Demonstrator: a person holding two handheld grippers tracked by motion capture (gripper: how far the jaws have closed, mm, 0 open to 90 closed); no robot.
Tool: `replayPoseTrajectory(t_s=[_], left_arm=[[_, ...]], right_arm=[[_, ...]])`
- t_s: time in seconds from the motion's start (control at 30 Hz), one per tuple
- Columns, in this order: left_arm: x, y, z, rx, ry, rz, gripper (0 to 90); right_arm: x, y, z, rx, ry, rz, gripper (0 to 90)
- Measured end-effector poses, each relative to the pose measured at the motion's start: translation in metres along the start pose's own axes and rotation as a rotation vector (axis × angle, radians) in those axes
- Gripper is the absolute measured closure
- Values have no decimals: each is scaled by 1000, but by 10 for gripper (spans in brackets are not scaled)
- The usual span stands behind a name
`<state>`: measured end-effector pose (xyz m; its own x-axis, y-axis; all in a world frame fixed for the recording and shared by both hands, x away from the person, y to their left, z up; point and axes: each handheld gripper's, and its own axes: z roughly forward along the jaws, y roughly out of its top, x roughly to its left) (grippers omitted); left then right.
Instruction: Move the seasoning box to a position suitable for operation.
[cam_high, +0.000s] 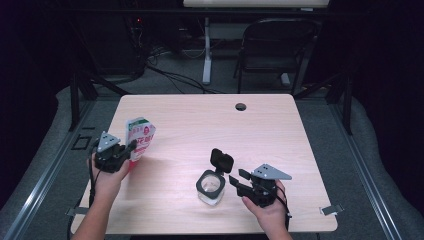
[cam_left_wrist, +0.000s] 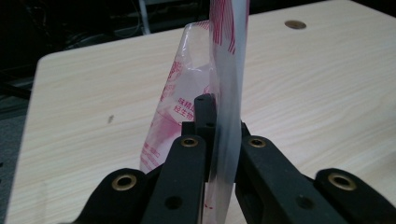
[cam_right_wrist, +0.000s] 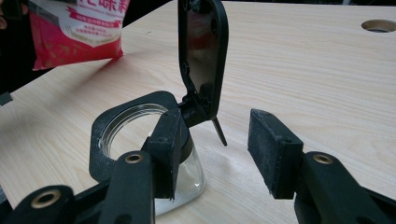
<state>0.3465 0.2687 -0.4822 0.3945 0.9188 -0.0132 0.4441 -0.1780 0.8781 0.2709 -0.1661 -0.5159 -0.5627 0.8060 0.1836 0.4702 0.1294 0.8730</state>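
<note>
A: What's the setting?
B: A pale wooden tabletop (cam_high: 200, 120) with a round hole (cam_high: 241, 106) near its far edge, in a dark room with a folding chair (cam_high: 272, 47) and cables on the floor behind.
A: And the left gripper (cam_high: 131, 148)?
B: Its fingers (cam_left_wrist: 187, 163) are clamped on a red-and-white pouch (cam_high: 140, 137), held upright above the tabletop.
A: The right gripper (cam_high: 238, 178)?
B: Its fingers (cam_right_wrist: 275, 149) are apart and grip nothing. The glass jar (cam_high: 210, 188), lid (cam_high: 221, 160) flipped up, stands just beside them, 1 finger at its rim

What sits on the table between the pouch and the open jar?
Nothing: in the high view, only bare table lies between the pouch, held in the left gripper, and the jar.
</note>
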Motion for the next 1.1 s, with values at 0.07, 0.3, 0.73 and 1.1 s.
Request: replayPoseTrajectory(t_s=[0.07, 0.3, 0.73, 1.1], left_arm=[[7, 2, -6, -12, 8, -14, 900], [16, 4, -16, -32, 19, -42, 900], [-6, 12, -22, -40, -52, 0, 900], [-36, 11, -14, -21, -181, 40, 900]], right_arm=[[0, 0, 0, 2, -2, -4, 544], [0, -1, 0, 0, -4, -4, 544], [-1, 0, 0, 11, 6, -8, 540], [3, 2, -1, 2, 24, -37, 540]])
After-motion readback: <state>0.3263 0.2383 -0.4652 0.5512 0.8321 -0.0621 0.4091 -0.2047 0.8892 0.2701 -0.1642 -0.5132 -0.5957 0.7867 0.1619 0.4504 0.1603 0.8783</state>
